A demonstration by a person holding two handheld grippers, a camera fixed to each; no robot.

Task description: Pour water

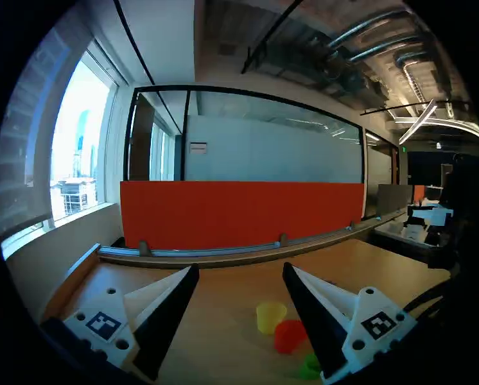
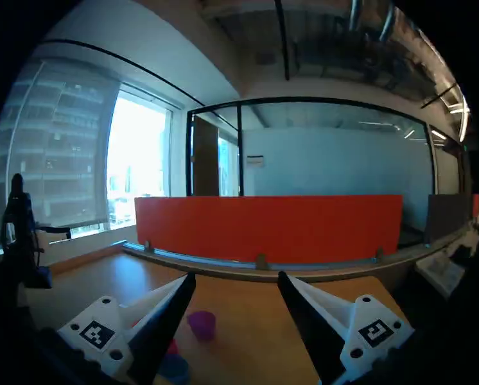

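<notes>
Wood desk, orange divider at back. My L gripper has jaws apart w/ nothing btwn, R gripper same. Cups sit on desk (none gripped): yellow cup, red cup and green cup near L's right finger; purple cup and blue cup near R's left finger.

In the left gripper view the green cup is cut off by the bottom edge and partly hidden behind a finger of the left gripper, which covers also one side of the red cup. In the right gripper view the blue cup is cut by the bottom edge, and a red thing above it is mostly behind a finger of the right gripper.
</notes>
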